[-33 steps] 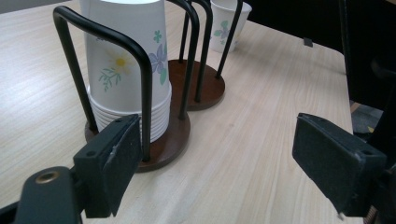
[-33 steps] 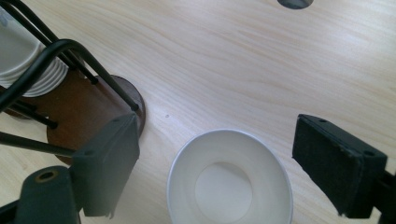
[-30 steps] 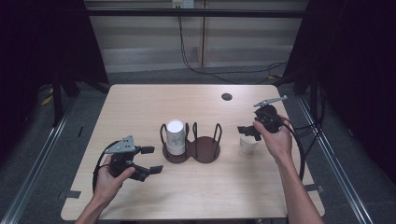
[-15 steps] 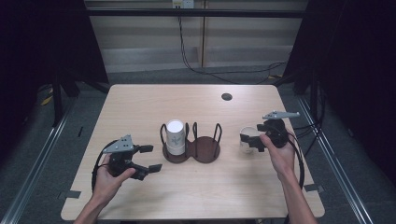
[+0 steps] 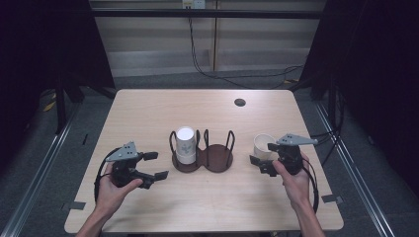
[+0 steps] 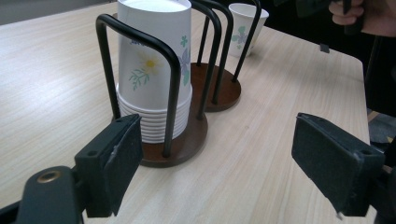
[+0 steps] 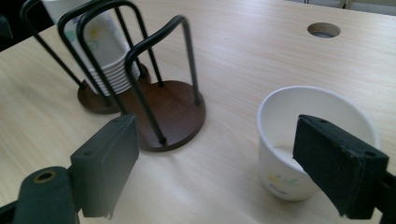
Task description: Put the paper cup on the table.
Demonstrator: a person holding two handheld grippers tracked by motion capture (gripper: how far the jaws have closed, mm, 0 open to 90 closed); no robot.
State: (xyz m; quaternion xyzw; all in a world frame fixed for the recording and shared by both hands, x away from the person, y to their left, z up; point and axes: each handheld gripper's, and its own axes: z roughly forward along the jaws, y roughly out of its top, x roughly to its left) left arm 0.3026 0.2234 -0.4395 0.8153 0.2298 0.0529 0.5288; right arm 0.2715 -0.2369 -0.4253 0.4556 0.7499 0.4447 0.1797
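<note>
A dark wooden cup holder (image 5: 217,160) with black wire hoops stands at the table's middle. Its left ring holds an upside-down stack of white flowered paper cups (image 5: 186,144); the right ring (image 7: 170,109) is bare. A single paper cup (image 5: 262,143) stands upright on the table right of the holder. My right gripper (image 5: 265,156) is open right beside it; in the right gripper view the cup (image 7: 299,140) sits just ahead, partly behind the right-hand jaw. My left gripper (image 5: 155,165) is open, left of the holder, facing the stack (image 6: 154,70) with nothing between its jaws.
A round cable hole (image 5: 240,102) lies at the table's far right. The wooden table (image 5: 148,113) has dark floor and metal rails around it. The other hand (image 6: 355,14) appears far off in the left gripper view.
My right gripper has come down and back toward the near edge, ending low beside the single cup, which stays put. The left gripper has not moved.
</note>
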